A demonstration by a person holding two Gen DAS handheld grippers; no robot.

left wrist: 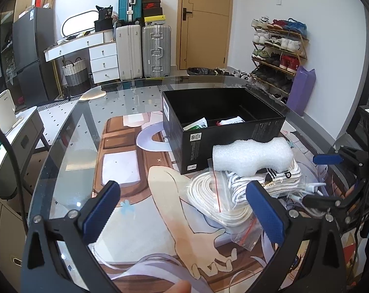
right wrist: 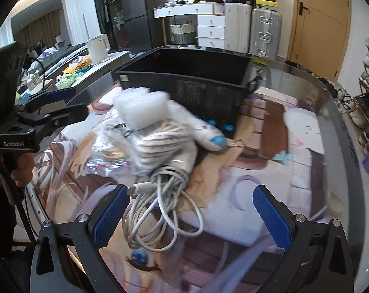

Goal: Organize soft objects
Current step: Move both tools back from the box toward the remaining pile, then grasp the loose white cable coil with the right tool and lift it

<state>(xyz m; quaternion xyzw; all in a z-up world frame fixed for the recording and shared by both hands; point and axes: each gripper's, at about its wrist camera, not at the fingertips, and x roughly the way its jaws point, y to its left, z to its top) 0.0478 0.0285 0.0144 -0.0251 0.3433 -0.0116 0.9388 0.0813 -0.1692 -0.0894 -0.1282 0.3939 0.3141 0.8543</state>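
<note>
A black open box [left wrist: 223, 127] stands on the glass table [left wrist: 69, 131] with a few packets inside. In front of it lies a pile: a white foam roll [left wrist: 252, 156], white socks with black stripes [left wrist: 279, 178], and a clear zip bag of white cord [left wrist: 216, 200]. My left gripper [left wrist: 184, 210] is open and empty, just before the bag. In the right wrist view the box [right wrist: 184, 78], foam [right wrist: 143, 107], socks [right wrist: 165, 146] and a loose white cable coil [right wrist: 155, 210] show. My right gripper [right wrist: 191, 212] is open over the cable, holding nothing.
A printed anime mat [left wrist: 135, 171] covers the table under the glass. Suitcases [left wrist: 143, 48], a white drawer unit [left wrist: 104, 58], a door and a shoe rack [left wrist: 279, 48] stand behind. A side counter with a white kettle [right wrist: 97, 47] is to the left.
</note>
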